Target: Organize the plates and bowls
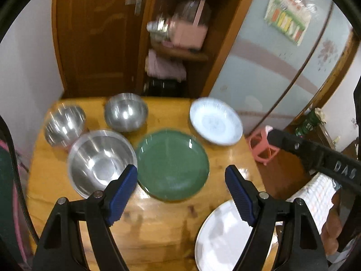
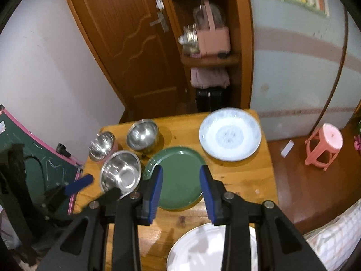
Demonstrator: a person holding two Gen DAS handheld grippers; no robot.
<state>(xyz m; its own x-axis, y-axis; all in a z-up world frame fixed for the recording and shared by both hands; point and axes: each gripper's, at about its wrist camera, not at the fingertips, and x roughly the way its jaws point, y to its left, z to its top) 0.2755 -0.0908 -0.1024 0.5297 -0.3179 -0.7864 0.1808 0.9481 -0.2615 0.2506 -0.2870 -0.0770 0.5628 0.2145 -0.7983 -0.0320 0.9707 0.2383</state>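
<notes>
Left wrist view shows your left gripper [image 1: 181,178] spread wide and empty above the green plate [image 1: 172,164]. Your right gripper [image 2: 181,180] is part-open, also empty. All 3 steel bowls [image 1: 101,158] and 3 plates sit apart on the desk [image 1: 158,225], likely laid out for stacking.

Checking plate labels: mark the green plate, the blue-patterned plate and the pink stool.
green plate [image 2: 180,176], right wrist view, bare centre of its face
blue-patterned plate [image 2: 230,134], right wrist view, centre medallion
pink stool [image 2: 330,135], right wrist view, top of seat
</notes>
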